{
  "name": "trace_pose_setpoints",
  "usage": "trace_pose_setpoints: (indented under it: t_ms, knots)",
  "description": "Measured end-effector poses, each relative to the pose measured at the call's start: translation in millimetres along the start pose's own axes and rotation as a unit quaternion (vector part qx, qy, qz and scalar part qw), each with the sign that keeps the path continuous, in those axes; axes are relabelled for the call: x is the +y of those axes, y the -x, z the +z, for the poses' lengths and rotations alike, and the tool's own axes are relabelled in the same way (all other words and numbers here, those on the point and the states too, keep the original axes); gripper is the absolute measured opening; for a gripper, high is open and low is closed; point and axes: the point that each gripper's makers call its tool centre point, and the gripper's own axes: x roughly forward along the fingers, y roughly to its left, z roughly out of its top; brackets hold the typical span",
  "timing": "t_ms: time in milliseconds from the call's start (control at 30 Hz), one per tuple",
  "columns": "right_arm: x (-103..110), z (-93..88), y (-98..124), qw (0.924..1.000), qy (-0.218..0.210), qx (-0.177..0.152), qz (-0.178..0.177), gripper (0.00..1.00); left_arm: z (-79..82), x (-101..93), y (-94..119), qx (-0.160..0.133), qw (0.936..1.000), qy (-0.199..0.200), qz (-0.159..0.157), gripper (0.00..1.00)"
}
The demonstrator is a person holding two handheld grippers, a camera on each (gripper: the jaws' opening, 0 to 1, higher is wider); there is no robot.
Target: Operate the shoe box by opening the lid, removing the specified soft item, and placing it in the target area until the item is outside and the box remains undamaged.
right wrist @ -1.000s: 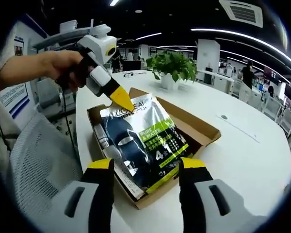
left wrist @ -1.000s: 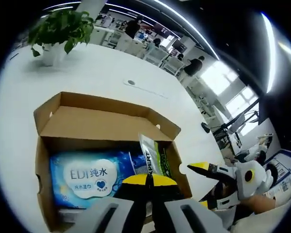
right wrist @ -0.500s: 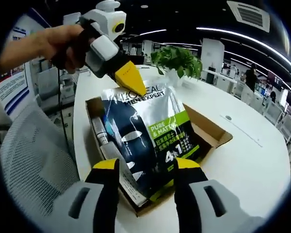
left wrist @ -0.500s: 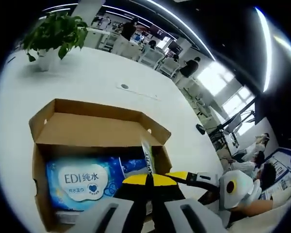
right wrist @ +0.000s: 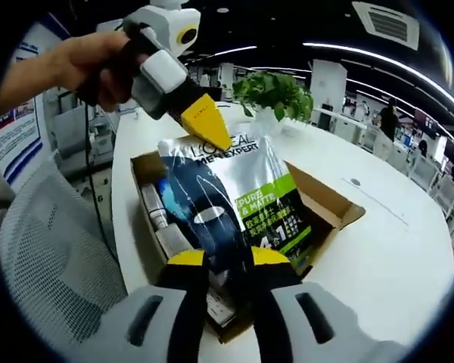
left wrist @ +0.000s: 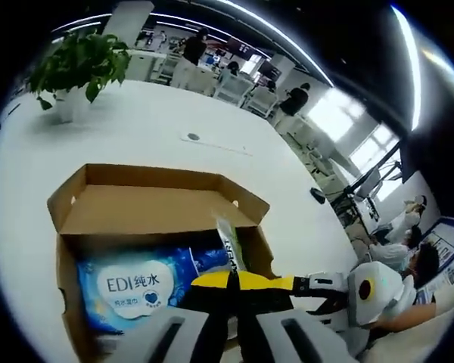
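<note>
The shoe box [right wrist: 318,204] stands open on the white table [left wrist: 136,128], its lid flap [left wrist: 155,203] folded back toward the upper part of the left gripper view; the opening step reads as done, and no tear or crush shows on the cardboard. The soft item, a silver and green pouch [right wrist: 234,204], stands lifted at centre frame in the right gripper view, its lower end still inside the box. The left gripper [right wrist: 206,125] pinches the pouch's top edge, jaws together on it. The right gripper [right wrist: 227,261], at lower centre, has its jaws drawn narrow about the pouch's lower edge, apparently gripping it. A blue wet-wipes pack [left wrist: 140,286] remains in the box. Outstanding: clearing the pouch from the box and setting it down in the target area.
</note>
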Motion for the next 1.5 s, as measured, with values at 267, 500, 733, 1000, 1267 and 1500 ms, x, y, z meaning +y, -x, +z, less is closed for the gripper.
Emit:
trace_pose_setpoints:
  t_ms: [267,500,733,1000,1267,1500]
  knots:
    - [5,0.4,-1,1.0,-0.003,0.002,0.005,0.05,-3.9,6.1,1,0.004,0.9999,-0.011,0.004,0.0]
    - [9,2.1,3,0.9995,-0.029,0.005,0.013,0.0,-5.5,5.7,5,0.003,0.9998,-0.018,0.001,0.0]
    - [16,8.2,8,0.9993,-0.033,0.003,0.021,0.0,-3.8,3.5,15,-0.002,0.9999,-0.013,-0.007,0.0]
    - [18,24.4,14,0.9993,-0.027,-0.008,0.024,0.0,2.9,2.9,29,-0.016,0.9998,-0.008,-0.011,0.0]
    - [12,39.2,22,0.9995,-0.02,-0.017,0.016,0.0,15.0,-5.2,36,-0.033,0.9992,-0.01,-0.022,0.0]
    - [-1,42.3,32,0.9994,-0.028,-0.02,0.001,0.0,22.6,-13.3,29,-0.035,0.9988,-0.019,-0.028,0.0]
